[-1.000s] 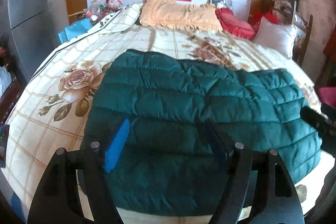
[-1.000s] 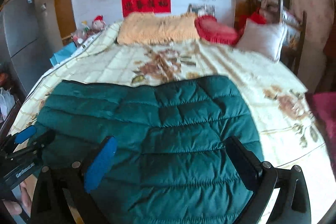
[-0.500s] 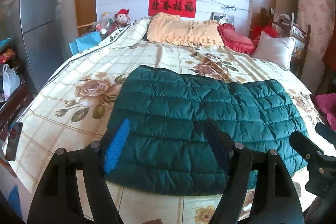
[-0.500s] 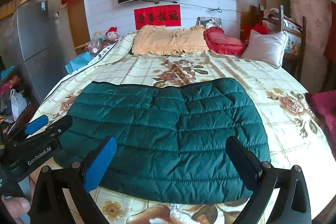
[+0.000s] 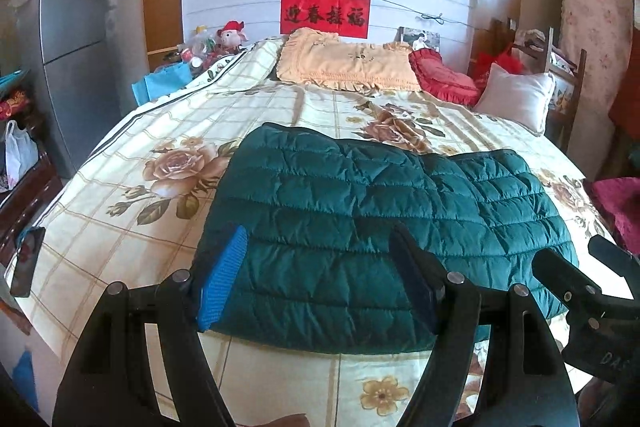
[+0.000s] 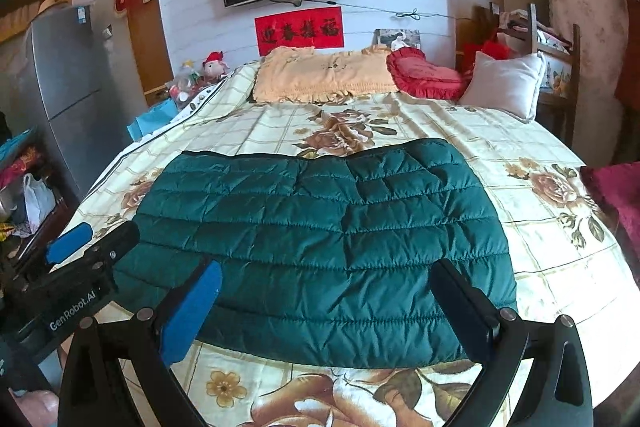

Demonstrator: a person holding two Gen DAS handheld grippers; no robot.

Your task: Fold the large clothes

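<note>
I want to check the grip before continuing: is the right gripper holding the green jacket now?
No, the right gripper stands open above the green jacket, which lies folded flat on the bed, with nothing pinched between its fingers.

White lettering reading "GenRobot.AI" is printed on the black body of the left gripper (image 6: 76, 247), seen at the left edge of the right wrist view. The letters "DAS" can be made out on the black body of the right gripper (image 5: 580, 267) in the left wrist view; the rest is cut off. Four black Chinese characters, 迎春接福, are written on the red rectangular paper banner (image 5: 325, 15) fixed to the white wall.
</note>
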